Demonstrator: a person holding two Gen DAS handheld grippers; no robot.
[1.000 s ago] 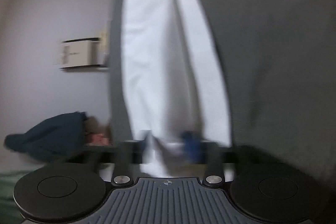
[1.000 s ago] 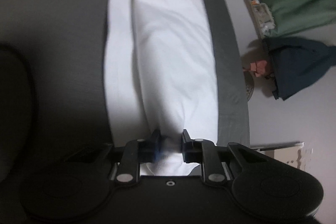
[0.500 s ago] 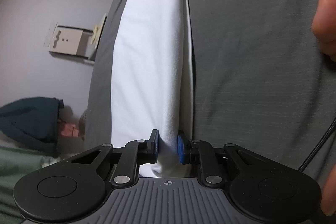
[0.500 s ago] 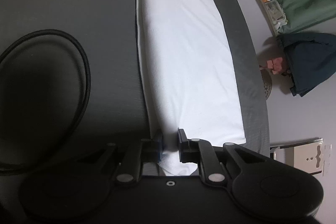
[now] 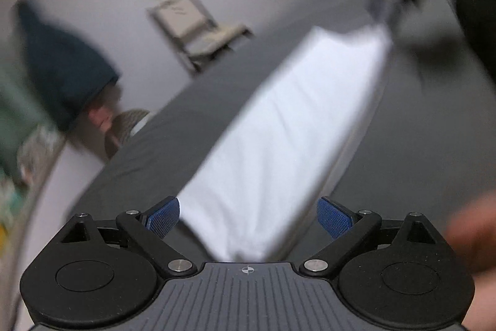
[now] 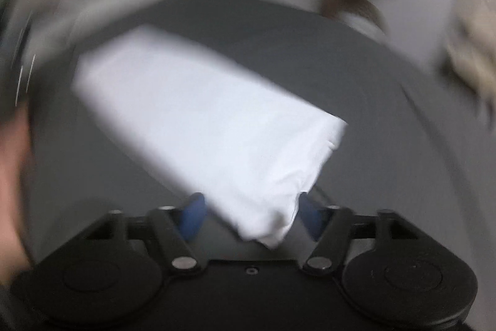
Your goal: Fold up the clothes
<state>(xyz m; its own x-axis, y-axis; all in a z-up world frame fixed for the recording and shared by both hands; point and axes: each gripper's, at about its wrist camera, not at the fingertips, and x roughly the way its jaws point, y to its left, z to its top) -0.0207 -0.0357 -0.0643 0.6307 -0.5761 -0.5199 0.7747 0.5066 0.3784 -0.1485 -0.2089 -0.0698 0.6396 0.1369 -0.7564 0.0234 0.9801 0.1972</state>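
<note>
Garment (image 5: 279, 145): white, folded to long strip, lies flat on grey sheet (image 5: 418, 160). I read it as light, limp, non-slip. Left gripper (image 5: 248, 219) spread wide, empty, at its near end; right gripper (image 6: 248, 213) likewise. I'd pinch end corners, both layers.

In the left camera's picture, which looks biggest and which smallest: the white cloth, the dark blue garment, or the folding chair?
As they look in the left view:
1. White cloth, by far the largest, though it lies nearest the camera.
2. Dark blue garment.
3. Folding chair, only slightly smaller in the picture; both are blurred, so that order is unsure.
</note>
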